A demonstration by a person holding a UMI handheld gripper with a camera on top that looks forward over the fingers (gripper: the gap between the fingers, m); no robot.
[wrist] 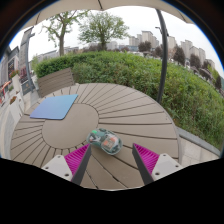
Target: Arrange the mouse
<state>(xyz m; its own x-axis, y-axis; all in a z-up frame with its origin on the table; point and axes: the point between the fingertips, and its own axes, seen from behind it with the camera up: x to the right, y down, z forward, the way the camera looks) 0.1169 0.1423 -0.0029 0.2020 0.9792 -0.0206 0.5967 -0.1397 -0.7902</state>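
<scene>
A small grey-teal mouse (pixel 104 141) lies on the round wooden slatted table (pixel 120 110), just ahead of my fingers and slightly toward the left one. My gripper (pixel 112 158) is open, its magenta pads (pixel 146 157) spread wide at either side, nothing between them. A blue mouse mat (pixel 54 107) lies flat on the table farther off to the left, apart from the mouse.
The table's far edge curves round beyond the mat. A green hedge (pixel 150 75), trees and buildings lie beyond. A parasol pole (pixel 163 55) stands at the right. A chair or bench (pixel 10 105) shows at the left.
</scene>
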